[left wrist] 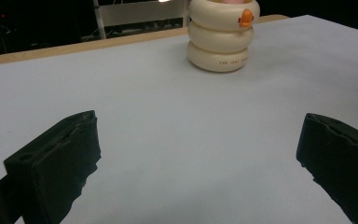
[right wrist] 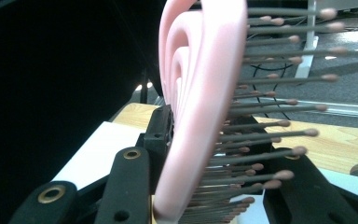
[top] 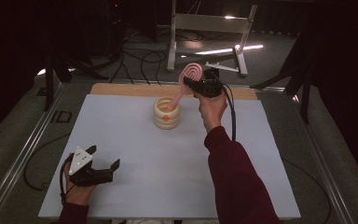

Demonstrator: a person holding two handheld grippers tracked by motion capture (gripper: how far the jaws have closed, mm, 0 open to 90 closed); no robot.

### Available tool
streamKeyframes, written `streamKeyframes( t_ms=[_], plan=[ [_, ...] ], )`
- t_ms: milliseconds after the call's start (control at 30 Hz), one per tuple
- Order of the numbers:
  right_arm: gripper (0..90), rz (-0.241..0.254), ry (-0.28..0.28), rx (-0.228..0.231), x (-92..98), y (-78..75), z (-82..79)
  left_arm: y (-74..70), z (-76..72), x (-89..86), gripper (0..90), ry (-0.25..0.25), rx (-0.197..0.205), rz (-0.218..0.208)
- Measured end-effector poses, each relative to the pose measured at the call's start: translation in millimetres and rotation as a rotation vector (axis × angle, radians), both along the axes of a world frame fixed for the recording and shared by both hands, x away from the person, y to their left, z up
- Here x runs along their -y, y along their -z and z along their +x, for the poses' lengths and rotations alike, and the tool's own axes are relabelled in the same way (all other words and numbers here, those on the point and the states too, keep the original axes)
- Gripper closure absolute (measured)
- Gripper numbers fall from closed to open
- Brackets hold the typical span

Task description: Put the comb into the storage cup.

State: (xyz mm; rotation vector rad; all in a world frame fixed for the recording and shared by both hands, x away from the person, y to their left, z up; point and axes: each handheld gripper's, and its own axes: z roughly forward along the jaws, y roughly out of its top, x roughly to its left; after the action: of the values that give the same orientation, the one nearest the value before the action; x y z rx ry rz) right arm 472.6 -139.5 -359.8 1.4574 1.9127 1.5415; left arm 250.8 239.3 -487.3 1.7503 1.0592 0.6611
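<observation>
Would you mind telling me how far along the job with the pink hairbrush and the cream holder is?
Done: the right claw is shut on the pink hairbrush by its head. In hand: the handle tip sits in the mouth of the cream ringed holder. Left: probably lowering and releasing it. The left claw rests open on the table.

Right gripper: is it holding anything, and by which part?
Yes: the right gripper grips the pink hairbrush by its head; the handle points down into the cream holder.
</observation>
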Motion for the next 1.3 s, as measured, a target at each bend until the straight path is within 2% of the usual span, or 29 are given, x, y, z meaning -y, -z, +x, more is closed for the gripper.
streamKeyframes(
  t_ms=[1300],
  plan=[
    [63.8,-0.006,0.013,-0.028,-9.7,19.1,3.7,-0.5,-0.3,-0.5,0.2,0.001,0.001,0.000]
  ],
)
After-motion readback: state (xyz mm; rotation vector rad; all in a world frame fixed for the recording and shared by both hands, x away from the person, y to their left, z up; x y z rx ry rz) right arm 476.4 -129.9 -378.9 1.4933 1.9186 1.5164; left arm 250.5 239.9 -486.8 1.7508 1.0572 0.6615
